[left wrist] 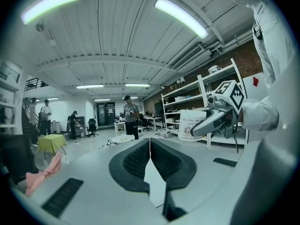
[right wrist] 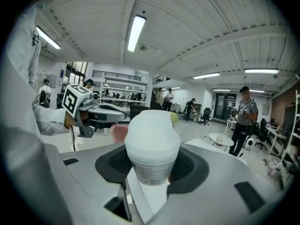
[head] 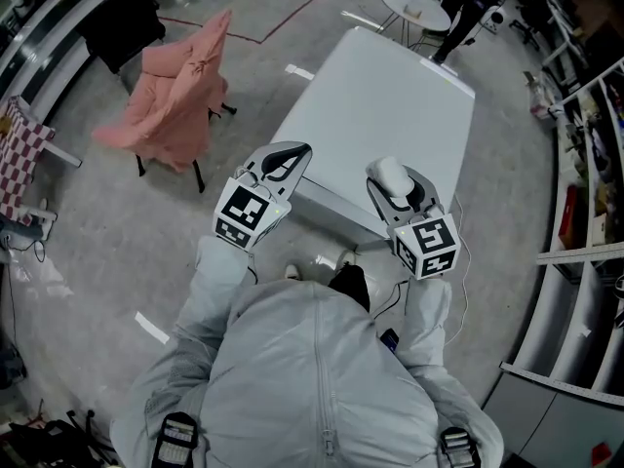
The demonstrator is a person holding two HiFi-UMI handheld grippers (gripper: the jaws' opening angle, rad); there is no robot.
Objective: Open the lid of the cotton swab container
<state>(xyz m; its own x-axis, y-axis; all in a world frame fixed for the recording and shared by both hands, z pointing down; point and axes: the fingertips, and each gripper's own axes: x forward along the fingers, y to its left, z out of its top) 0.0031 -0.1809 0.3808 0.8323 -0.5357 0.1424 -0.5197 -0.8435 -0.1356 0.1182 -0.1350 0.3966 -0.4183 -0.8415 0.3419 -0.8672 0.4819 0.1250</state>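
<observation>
The cotton swab container (right wrist: pixel 151 146) is a small white tub with a printed label and a domed white lid that sits closed on it. My right gripper (right wrist: pixel 152 168) is shut on the tub's body and holds it upright in the air over the near edge of the white table (head: pixel 390 96). In the head view the container (head: pixel 392 174) shows between the right gripper's (head: pixel 395 188) jaws. My left gripper (head: pixel 291 156) hangs level to its left, a short gap away. Its jaws (left wrist: pixel 150 149) are shut with nothing between them.
A chair draped in pink cloth (head: pixel 180 91) stands left of the table. A small round table (head: pixel 414 8) is beyond the far end, with a person (left wrist: pixel 129 116) standing there. Metal shelving (head: pixel 585 213) lines the right side.
</observation>
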